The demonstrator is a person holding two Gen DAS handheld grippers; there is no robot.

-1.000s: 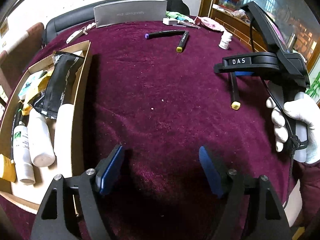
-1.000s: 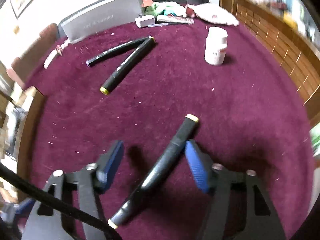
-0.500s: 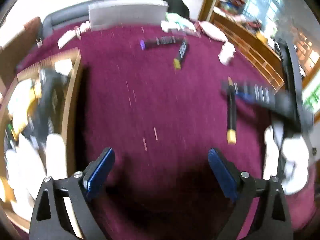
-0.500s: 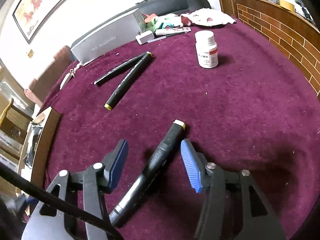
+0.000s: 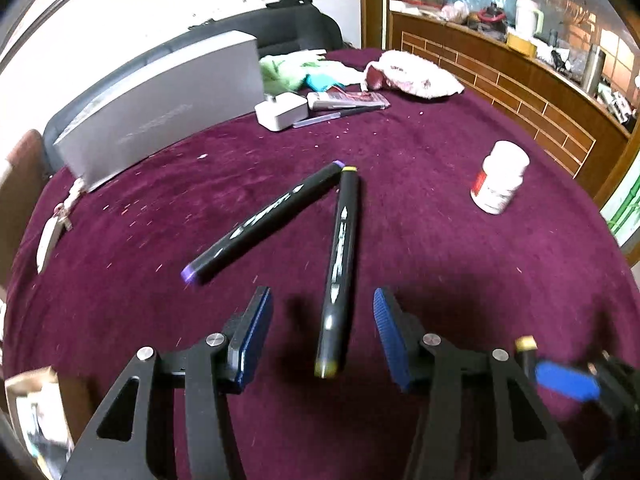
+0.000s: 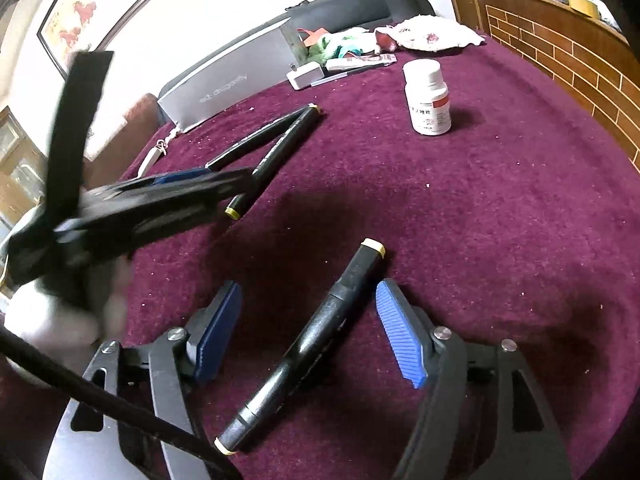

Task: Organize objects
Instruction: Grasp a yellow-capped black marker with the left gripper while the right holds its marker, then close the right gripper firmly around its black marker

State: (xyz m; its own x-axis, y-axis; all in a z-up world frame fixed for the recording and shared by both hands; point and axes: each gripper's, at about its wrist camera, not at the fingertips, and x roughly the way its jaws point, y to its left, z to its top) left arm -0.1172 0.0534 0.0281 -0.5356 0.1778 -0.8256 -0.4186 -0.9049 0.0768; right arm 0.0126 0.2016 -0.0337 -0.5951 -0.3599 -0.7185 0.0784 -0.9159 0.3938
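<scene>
Your left gripper (image 5: 323, 334) stood low over the dark red tablecloth (image 5: 440, 248) with its jaws partly apart; they had just been closing, and the yellow-tipped marker (image 5: 340, 264) lay between them on the cloth. The blue pads (image 5: 252, 340) did not press on it: a clear gap showed on both sides, so you held nothing with that hand. The far end of this marker met the end of the purple-tipped marker (image 5: 264, 222), and the two made a narrow V that opened toward you. The purple-tipped one lay just outside the left finger, not touched. Your right gripper (image 6: 309, 330) had its jaws set wide; they had just been opening, and a third marker (image 6: 316, 340) with pale yellow ends lay slanted between them on the cloth. Its upper part lay very close to the right pad (image 6: 400, 338); I could not tell whether it touched. The left pad was well apart from it, so that marker was also not gripped. In the right wrist view your left gripper appeared blurred at the left side, over the near ends of the two markers, with your white glove (image 6: 60, 320) behind it. The white pill bottle (image 5: 498, 182) stood upright on the cloth, well apart from all three markers. A grey box (image 5: 160, 108) and a small white box (image 5: 282, 111) were at the far edge of the table.
</scene>
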